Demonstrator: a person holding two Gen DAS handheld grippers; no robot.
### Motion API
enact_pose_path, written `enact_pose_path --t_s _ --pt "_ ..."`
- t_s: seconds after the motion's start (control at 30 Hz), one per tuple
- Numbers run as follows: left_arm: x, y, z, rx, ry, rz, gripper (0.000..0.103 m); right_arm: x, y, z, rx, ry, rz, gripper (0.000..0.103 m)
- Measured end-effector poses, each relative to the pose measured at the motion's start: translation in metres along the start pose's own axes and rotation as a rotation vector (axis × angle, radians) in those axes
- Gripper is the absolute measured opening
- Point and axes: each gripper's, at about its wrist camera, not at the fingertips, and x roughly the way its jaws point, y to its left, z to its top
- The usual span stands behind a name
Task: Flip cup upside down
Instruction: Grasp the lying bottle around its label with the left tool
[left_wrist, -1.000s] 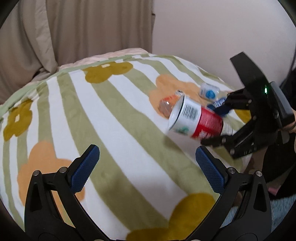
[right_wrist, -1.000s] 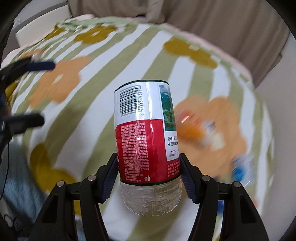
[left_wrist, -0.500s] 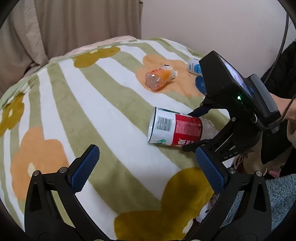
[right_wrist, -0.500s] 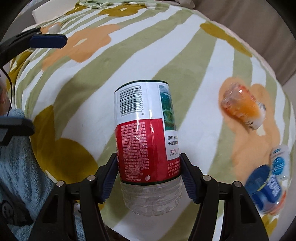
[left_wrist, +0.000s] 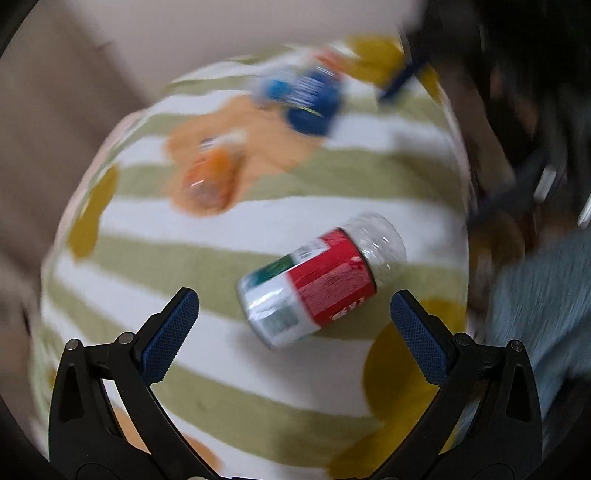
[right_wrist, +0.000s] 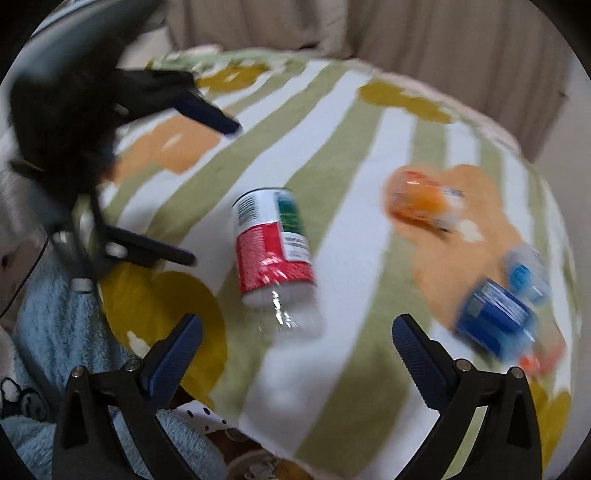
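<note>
The cup (left_wrist: 321, 282) is a cut-off clear plastic bottle with a red, white and green label. It lies on its side on the striped flower blanket (left_wrist: 155, 221), free of both grippers. In the right wrist view the cup (right_wrist: 275, 254) has its clear closed end pointing toward my right gripper (right_wrist: 293, 350), which stands open just short of it. My left gripper (left_wrist: 295, 332) is open too, close above the cup's cut rim. The left gripper also shows as a dark blurred shape (right_wrist: 110, 177) at the left of the right wrist view.
An orange cup (right_wrist: 421, 203) and a blue-labelled cup (right_wrist: 495, 317) lie on the blanket to the right. A light blue fleecy cloth (right_wrist: 55, 332) hangs past the blanket's near edge. Beige curtain (right_wrist: 406, 29) backs the bed. Both views are motion-blurred.
My right gripper has opened and let go of the cup, which now lies on the blanket. Both grippers have swung; the left one now faces the cup from the other side.
</note>
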Motion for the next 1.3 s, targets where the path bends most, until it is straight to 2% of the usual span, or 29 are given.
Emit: enact_pose_path --t_s 0.07,0.1,0.2,0.23,0.37,0.43,0.7,0.77,0.9,1.1,1.2,1.23,1.3 --pt "0.018 -0.012 0.013 0.145 0.065 -0.045 0.1 -0.025 0.003 -0.016 0.043 -0.082 -0.066 0.102" --pt "0.024 -0.017 0.016 0.187 0.085 -0.057 0.099 -0.032 0.003 -0.022 0.055 -0.116 -0.088 0.102" --pt "0.046 -0.029 0.023 0.33 0.159 -0.062 0.094 -0.043 0.011 -0.041 0.101 -0.172 -0.097 0.102" --pt "0.051 -0.031 0.025 0.35 0.172 -0.071 0.093 -0.043 0.013 -0.046 0.122 -0.181 -0.09 0.102" --pt "0.065 -0.033 0.027 0.378 0.205 -0.1 0.088 -0.039 0.015 -0.061 0.174 -0.215 -0.066 0.102" --pt "0.073 -0.034 0.028 0.393 0.228 -0.103 0.081 -0.042 0.017 -0.07 0.19 -0.234 -0.051 0.102" --pt "0.078 -0.025 0.032 0.343 0.262 -0.127 0.08 -0.047 0.016 -0.08 0.225 -0.285 -0.034 0.102" --pt "0.077 -0.024 0.033 0.303 0.28 -0.122 0.08 -0.05 0.014 -0.081 0.241 -0.304 -0.02 0.102" --pt "0.075 -0.009 0.039 0.111 0.316 -0.141 0.08 -0.057 0.014 -0.08 0.255 -0.333 -0.01 0.102" --pt "0.064 0.035 0.034 -0.346 0.358 -0.209 0.08 -0.068 0.016 -0.075 0.262 -0.376 0.017 0.102" --pt "0.063 0.06 0.022 -0.626 0.391 -0.273 0.08 -0.071 0.017 -0.071 0.27 -0.395 0.04 0.102" --pt "0.064 0.065 0.019 -0.691 0.392 -0.287 0.08 -0.072 0.017 -0.07 0.271 -0.402 0.045 0.102" --pt "0.066 0.07 0.014 -0.758 0.382 -0.268 0.08 -0.072 0.019 -0.067 0.27 -0.413 0.054 0.102"
